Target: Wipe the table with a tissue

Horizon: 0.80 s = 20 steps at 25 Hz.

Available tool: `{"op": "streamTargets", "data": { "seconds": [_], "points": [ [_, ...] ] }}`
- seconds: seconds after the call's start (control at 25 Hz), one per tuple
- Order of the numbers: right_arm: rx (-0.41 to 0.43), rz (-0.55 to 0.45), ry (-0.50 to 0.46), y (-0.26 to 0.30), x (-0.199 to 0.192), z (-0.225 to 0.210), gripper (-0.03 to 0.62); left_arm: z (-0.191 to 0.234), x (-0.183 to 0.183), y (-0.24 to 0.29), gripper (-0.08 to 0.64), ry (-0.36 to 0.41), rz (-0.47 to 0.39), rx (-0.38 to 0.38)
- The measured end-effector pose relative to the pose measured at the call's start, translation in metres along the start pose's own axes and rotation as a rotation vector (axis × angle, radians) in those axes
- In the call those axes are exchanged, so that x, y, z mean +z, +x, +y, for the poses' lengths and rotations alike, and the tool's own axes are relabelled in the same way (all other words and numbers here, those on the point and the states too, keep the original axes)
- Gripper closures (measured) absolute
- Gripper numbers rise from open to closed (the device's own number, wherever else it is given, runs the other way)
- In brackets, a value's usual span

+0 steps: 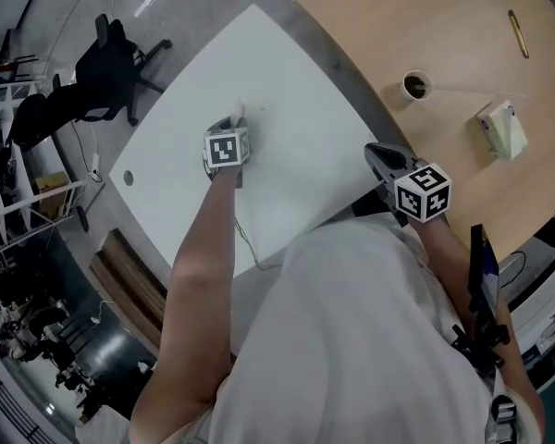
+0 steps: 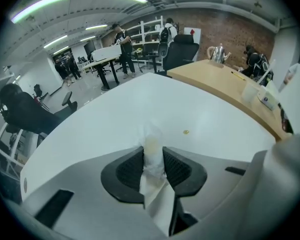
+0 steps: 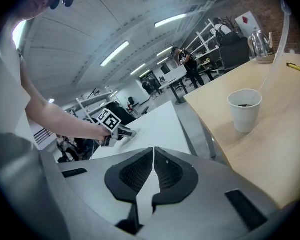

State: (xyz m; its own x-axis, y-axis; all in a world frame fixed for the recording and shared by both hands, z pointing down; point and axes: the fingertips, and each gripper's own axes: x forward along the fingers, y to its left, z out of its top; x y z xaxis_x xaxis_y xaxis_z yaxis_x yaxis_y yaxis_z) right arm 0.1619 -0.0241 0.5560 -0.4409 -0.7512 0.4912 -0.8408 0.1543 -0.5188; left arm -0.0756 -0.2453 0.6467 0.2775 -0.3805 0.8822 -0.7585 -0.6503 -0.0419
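Left gripper (image 1: 238, 123) clamps wadded tissue (image 2: 153, 156), angled down at white table (image 2: 115, 119) for wiping; right gripper (image 3: 153, 156), jaws together and empty, idles at right.

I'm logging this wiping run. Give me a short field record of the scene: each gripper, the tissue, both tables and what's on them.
Left gripper: shut on tissue, over white table
Tissue: pinched between the left jaws; contact with the table unclear
Right gripper: shut, empty, by wood table's edge
White table: small yellowish speck ahead of tissue
Wood table: cup, pen
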Motion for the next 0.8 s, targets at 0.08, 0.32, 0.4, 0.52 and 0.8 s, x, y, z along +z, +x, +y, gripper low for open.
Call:
{"op": "streamTargets", "data": {
  "seconds": [0.08,0.32,0.4,0.52,0.8],
  "points": [
    [0.004,0.005,-0.001,0.001,-0.001,-0.001,0.572,-0.003,0.001,0.001,0.468,0.023,0.02,-0.018],
    [0.019,0.013,-0.003,0.006,-0.005,-0.002,0.574,-0.014,0.01,0.0,0.468,0.07,0.057,-0.03],
    [0.018,0.015,-0.006,0.006,-0.005,-0.002,0.574,-0.016,0.013,0.0,0.468,0.071,0.055,-0.027],
    [0.018,0.011,-0.004,0.006,-0.005,-0.005,0.572,-0.025,0.018,0.002,0.468,0.09,0.041,-0.031],
    [0.017,0.002,-0.002,0.003,-0.001,-0.011,0.574,-0.059,0.029,0.004,0.468,0.177,0.039,-0.062]
  ]
}}
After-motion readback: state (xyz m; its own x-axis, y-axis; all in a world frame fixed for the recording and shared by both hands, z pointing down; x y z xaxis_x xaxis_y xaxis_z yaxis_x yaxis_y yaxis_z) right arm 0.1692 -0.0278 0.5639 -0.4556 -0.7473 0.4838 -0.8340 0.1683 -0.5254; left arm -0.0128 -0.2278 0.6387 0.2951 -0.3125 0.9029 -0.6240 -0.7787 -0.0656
